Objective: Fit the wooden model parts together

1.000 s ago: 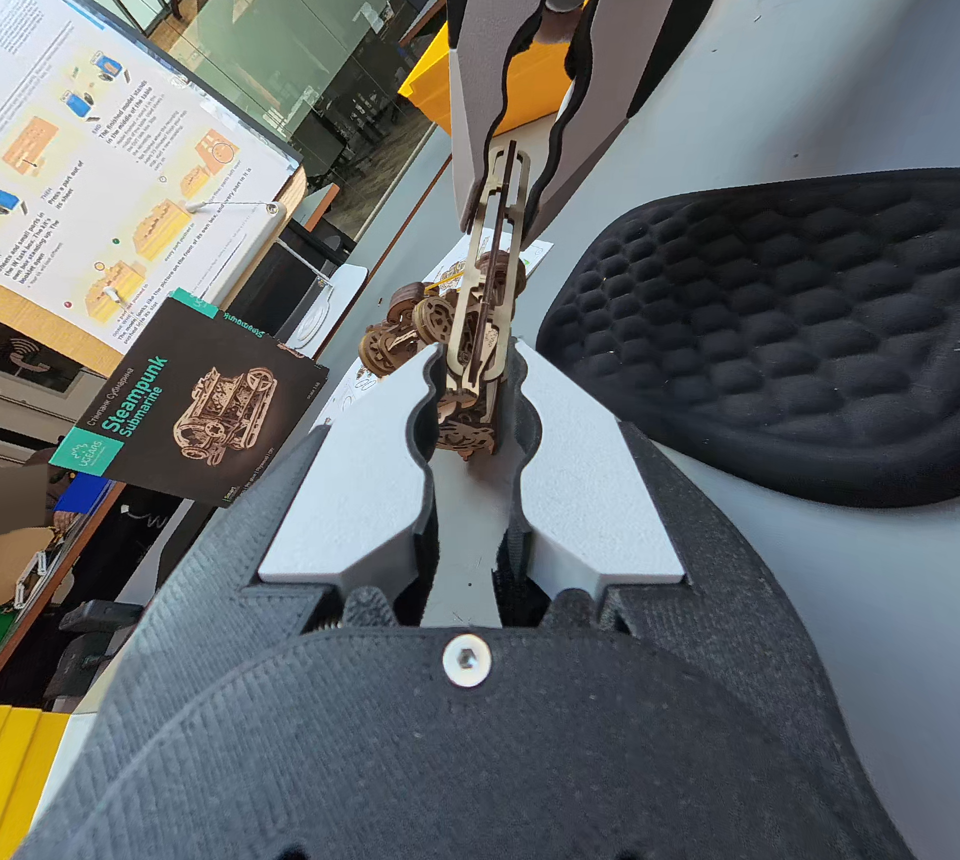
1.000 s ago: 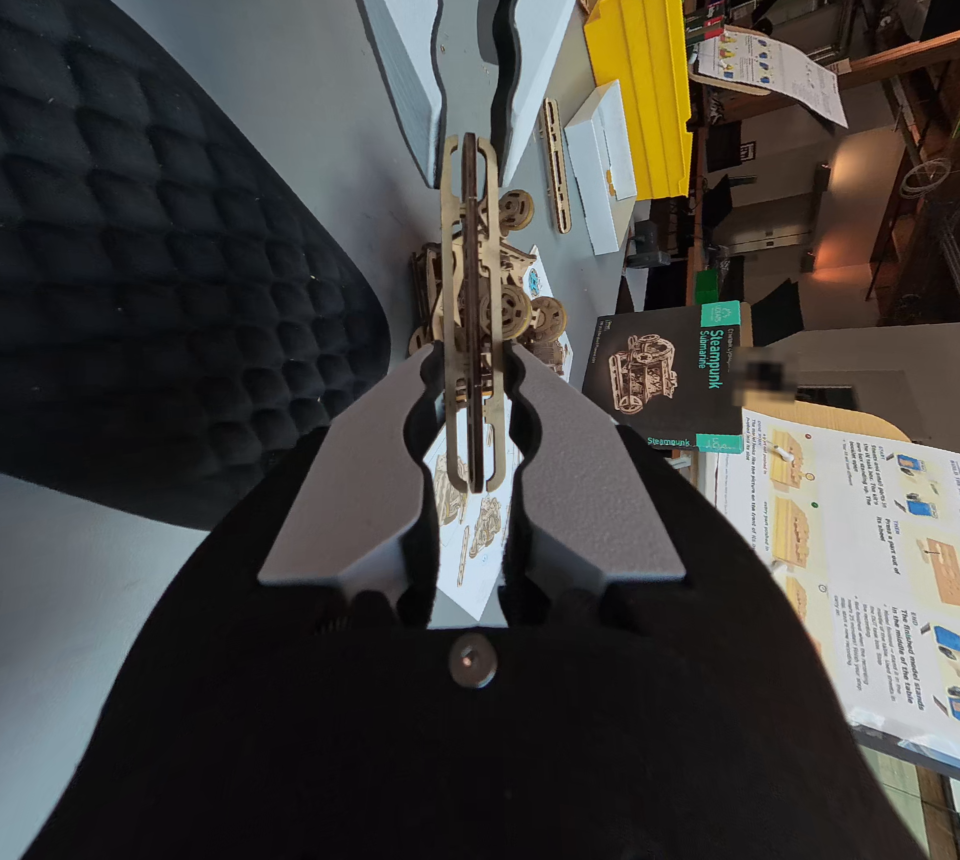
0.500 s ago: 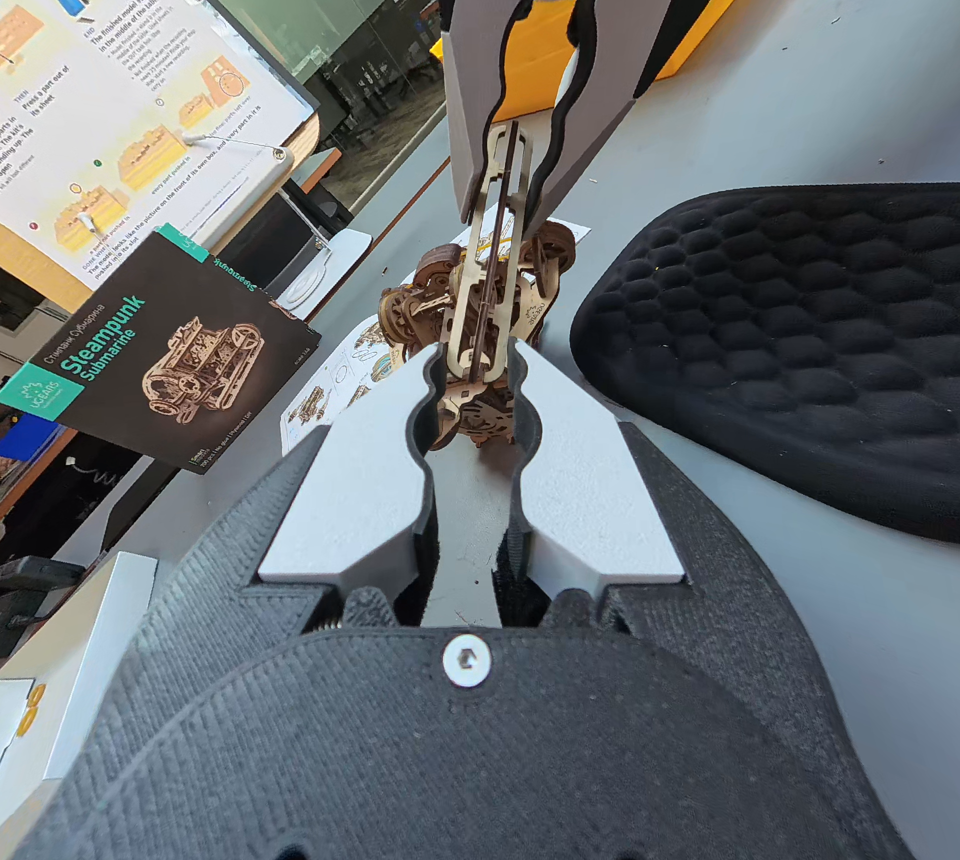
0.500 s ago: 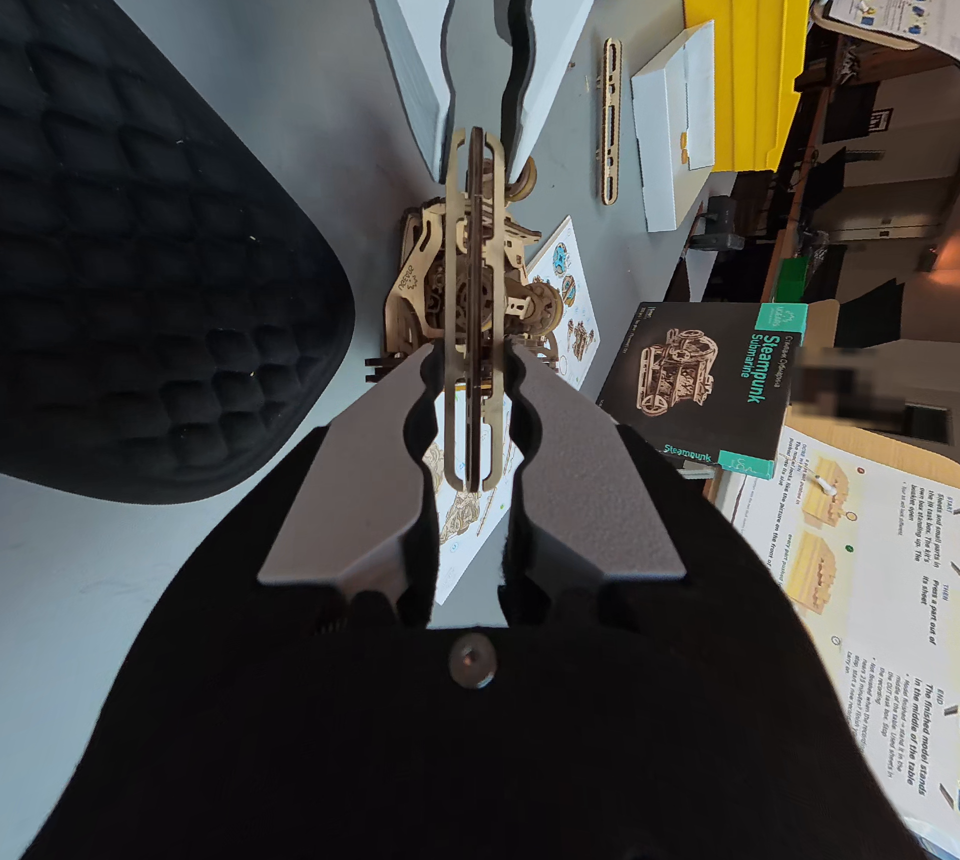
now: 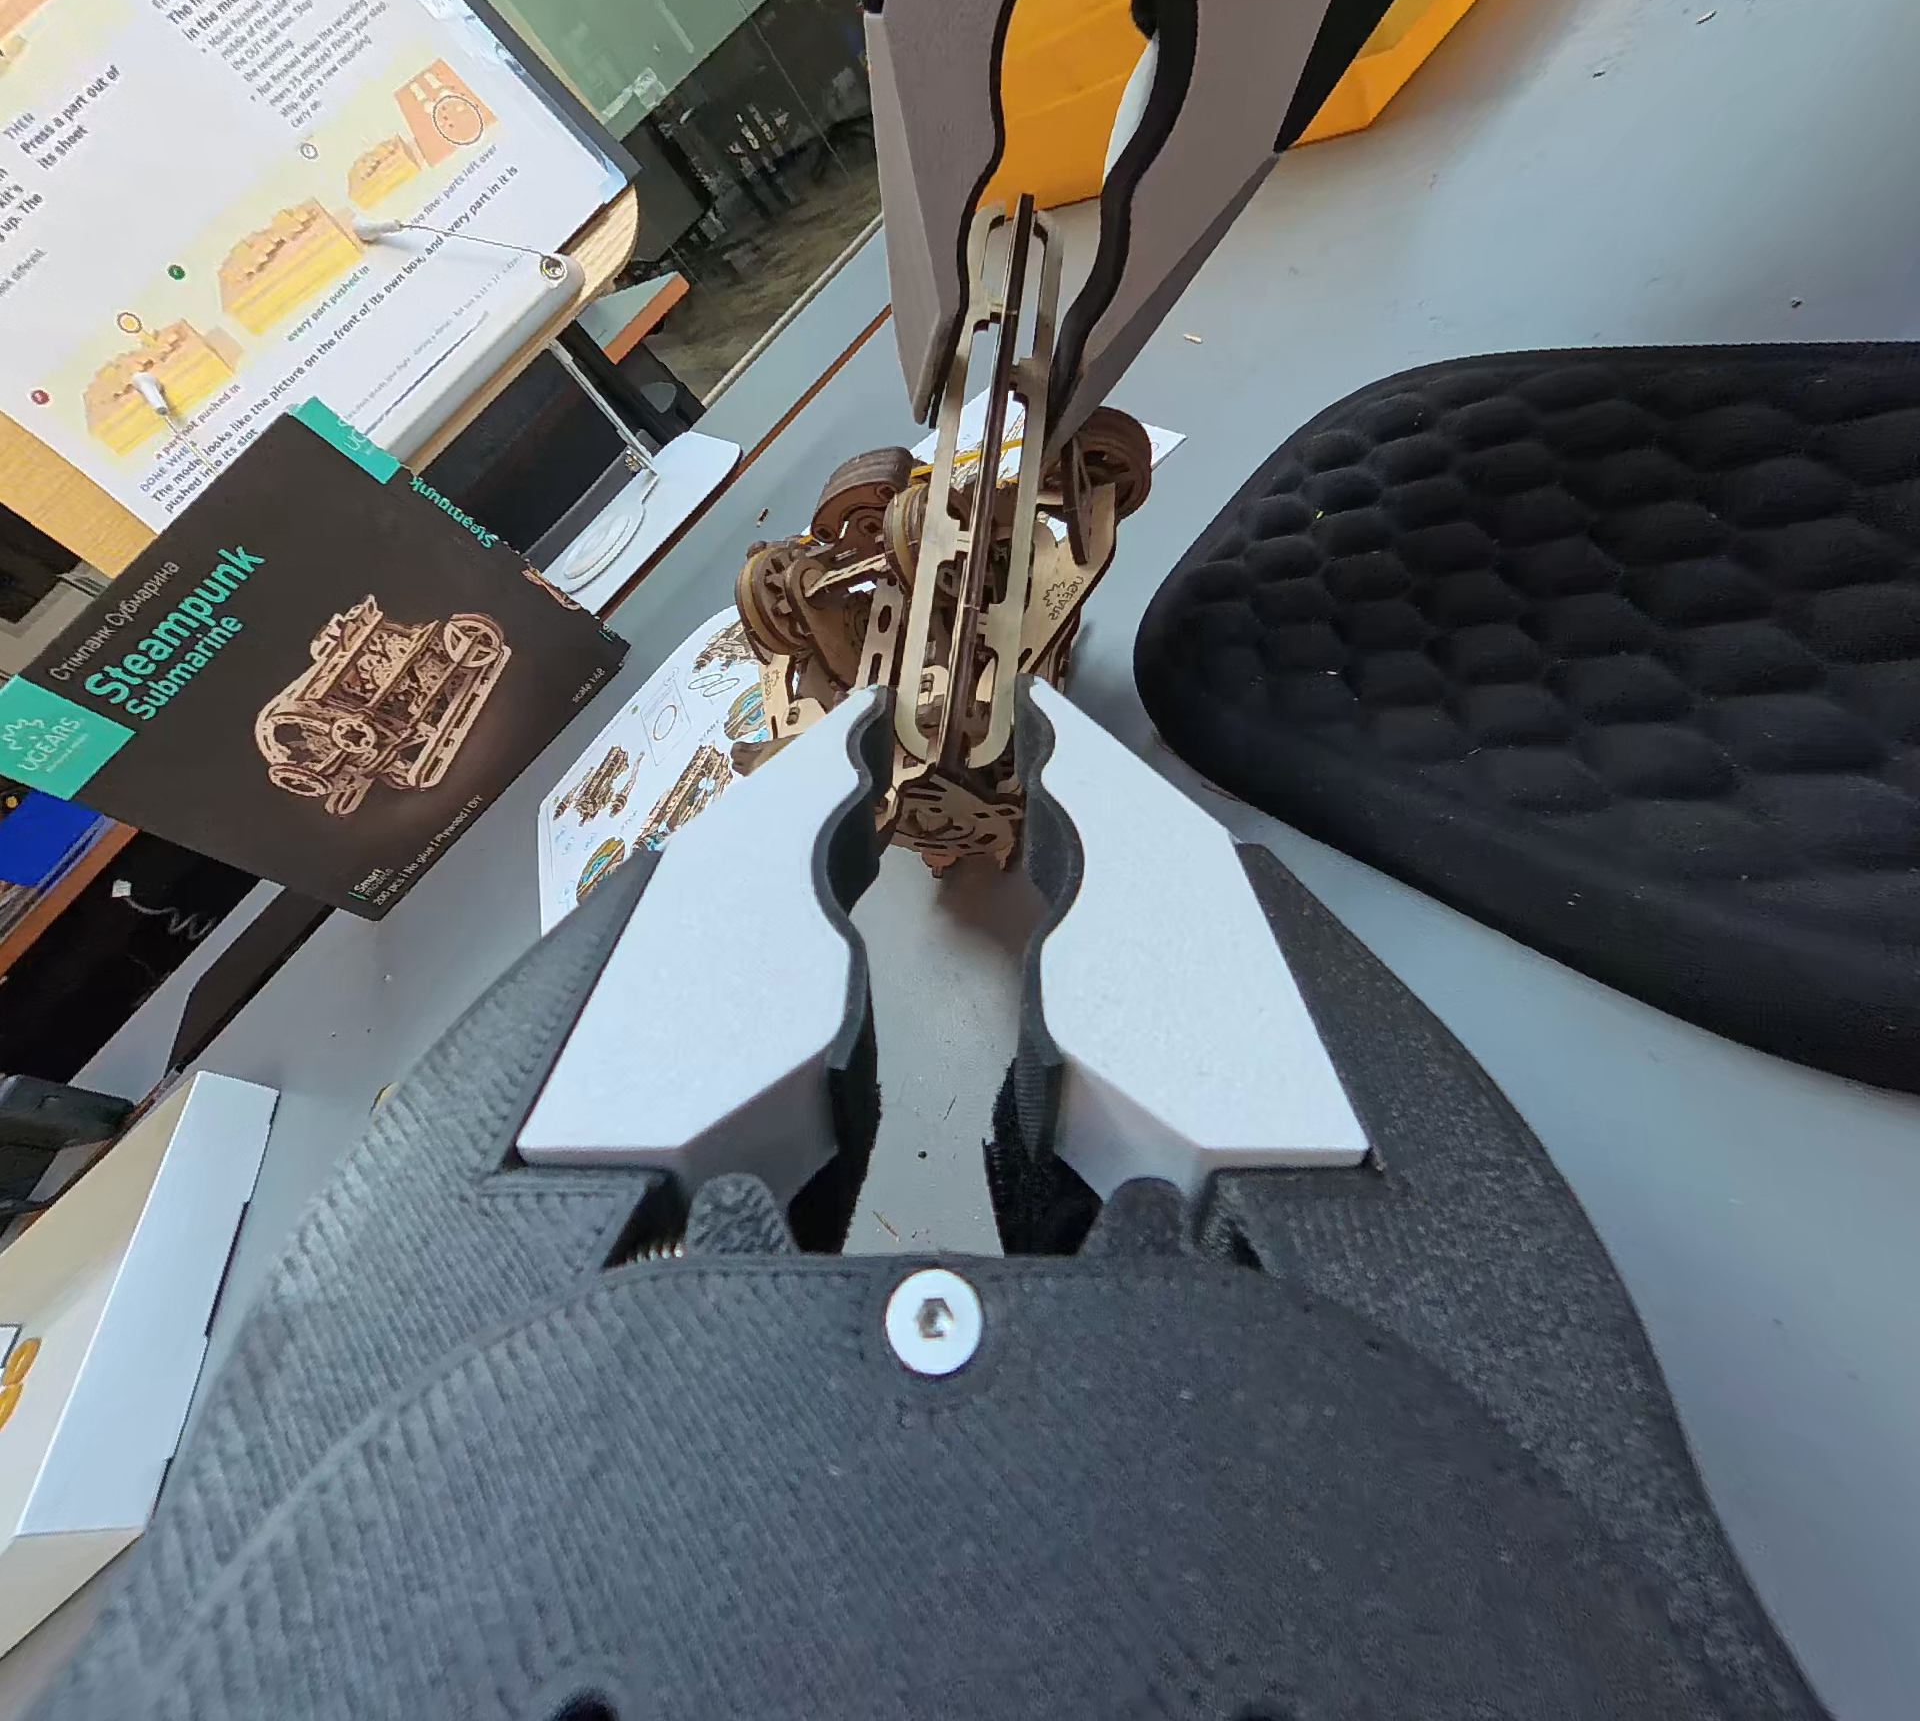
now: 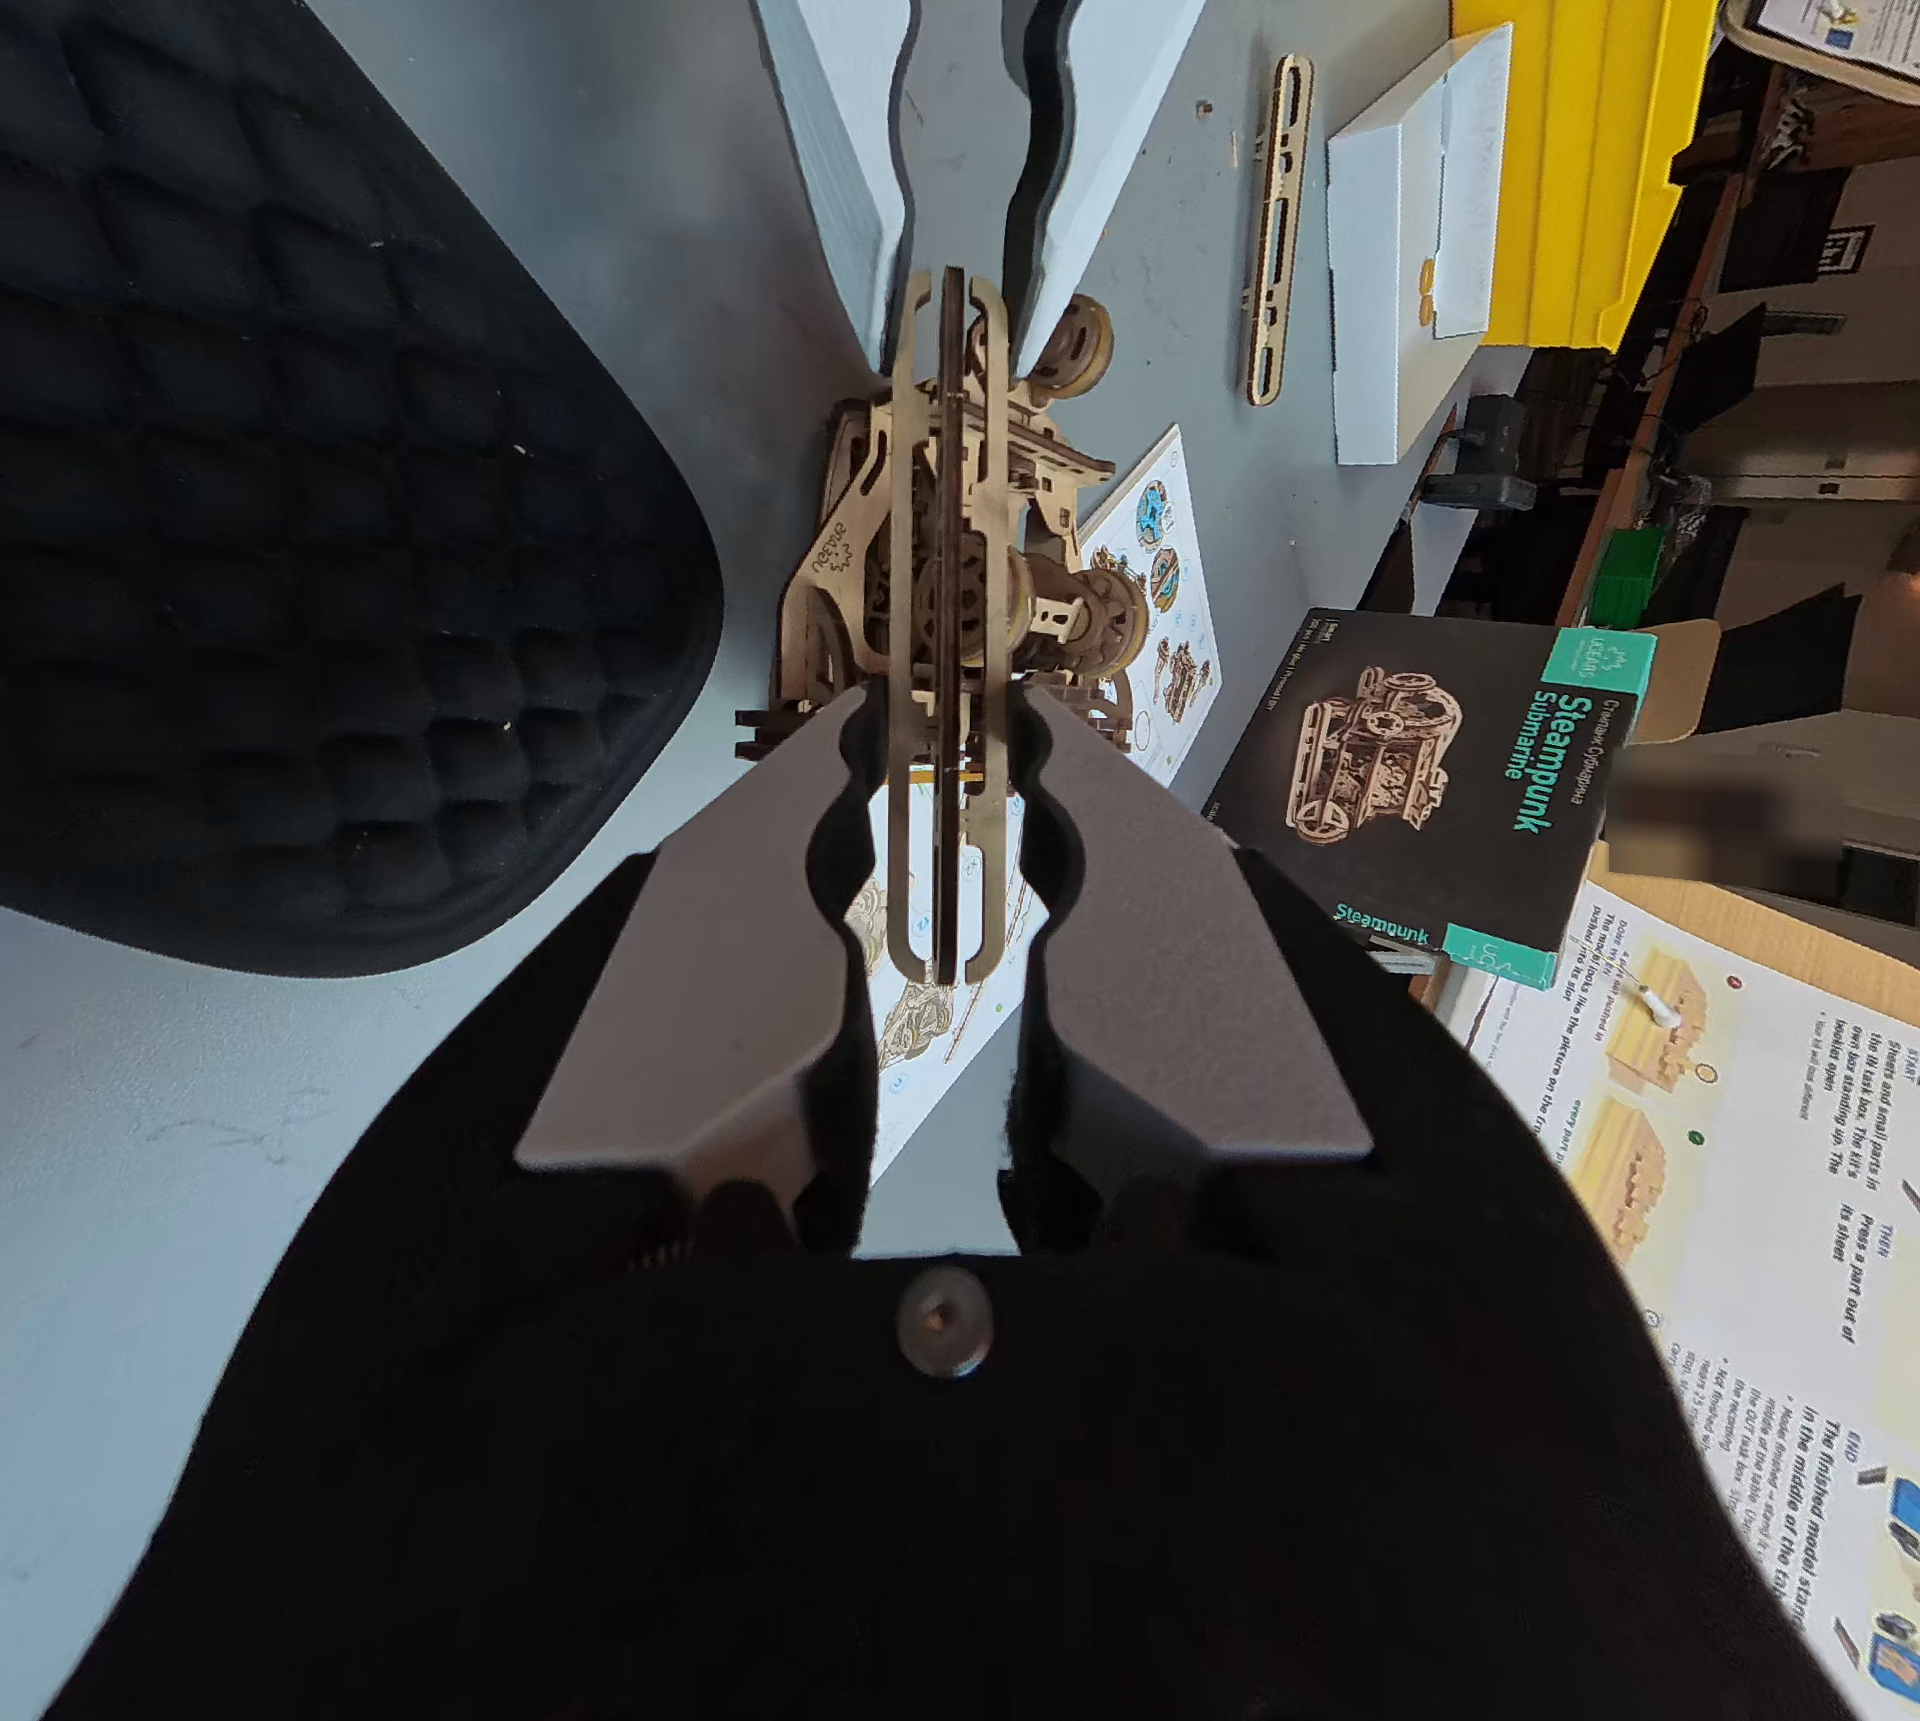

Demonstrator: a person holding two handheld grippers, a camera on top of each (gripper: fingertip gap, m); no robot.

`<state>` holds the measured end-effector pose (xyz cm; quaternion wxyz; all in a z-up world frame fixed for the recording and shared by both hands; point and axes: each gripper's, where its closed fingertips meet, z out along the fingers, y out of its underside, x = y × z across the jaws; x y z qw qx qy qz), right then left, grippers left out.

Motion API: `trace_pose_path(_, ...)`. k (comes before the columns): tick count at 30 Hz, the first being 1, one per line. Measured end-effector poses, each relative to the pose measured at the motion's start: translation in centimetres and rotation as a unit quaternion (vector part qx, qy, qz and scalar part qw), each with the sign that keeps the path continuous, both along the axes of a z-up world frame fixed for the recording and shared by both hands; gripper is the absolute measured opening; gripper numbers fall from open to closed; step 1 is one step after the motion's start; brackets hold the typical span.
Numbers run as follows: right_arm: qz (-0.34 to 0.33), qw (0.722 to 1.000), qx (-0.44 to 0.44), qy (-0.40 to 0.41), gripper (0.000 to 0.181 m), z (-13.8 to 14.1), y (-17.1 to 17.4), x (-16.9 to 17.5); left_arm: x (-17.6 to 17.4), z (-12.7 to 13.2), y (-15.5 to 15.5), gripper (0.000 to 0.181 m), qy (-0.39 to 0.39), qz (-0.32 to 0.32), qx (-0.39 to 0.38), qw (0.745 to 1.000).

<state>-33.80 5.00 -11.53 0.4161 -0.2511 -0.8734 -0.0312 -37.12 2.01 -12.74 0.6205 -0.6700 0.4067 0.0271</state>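
Note:
A long slotted wooden part [image 5: 940, 528] with a dark middle strip is held end to end between both grippers. My left gripper [image 5: 951, 715] is shut on its near end. My right gripper [image 5: 997, 383] comes in from above and is shut on the far end. In the right wrist view the same part [image 6: 948, 840] runs from my right gripper [image 6: 940, 726] up to the left gripper [image 6: 945, 321]. The wooden model [image 5: 831, 591] stands on the grey table directly behind the part, and also shows in the right wrist view [image 6: 842, 549].
A black honeycomb pad [image 5: 1558, 653] lies beside the model. The black kit box [image 5: 291, 684], a printed instruction sheet [image 5: 644, 767], a white box [image 6: 1403, 237], a loose slotted wooden strip [image 6: 1276, 227] and a yellow bin [image 6: 1600, 61] lie on the other side. Some 6 cm of space lies between my two pairs of fingers.
Both grippers, still holding the slotted part, have moved closer to the model, which now sits straight behind the part. Neither grip has changed.

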Motion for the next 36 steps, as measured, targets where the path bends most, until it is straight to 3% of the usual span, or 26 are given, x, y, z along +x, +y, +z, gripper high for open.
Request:
trace_pose_path(12, -0.006, 1.000, 0.007, 0.000, 0.027, 0.5, 1.0, 0.8, 0.1, -0.1, 0.0, 0.020, -0.014, -0.002, -0.008, 1.000)
trace_pose_path(22, -0.005, 0.999, -0.044, 0.019, 0.031, 1.3, 1.3, 2.7, 0.3, -0.3, -0.1, 0.020, -0.012, -0.006, -0.013, 1.000)
trace_pose_path(36, -0.004, 0.996, -0.080, 0.050, 0.027, -0.3, 3.1, 2.4, 0.3, -0.4, -0.1, 0.019, -0.008, -0.003, -0.008, 1.000)
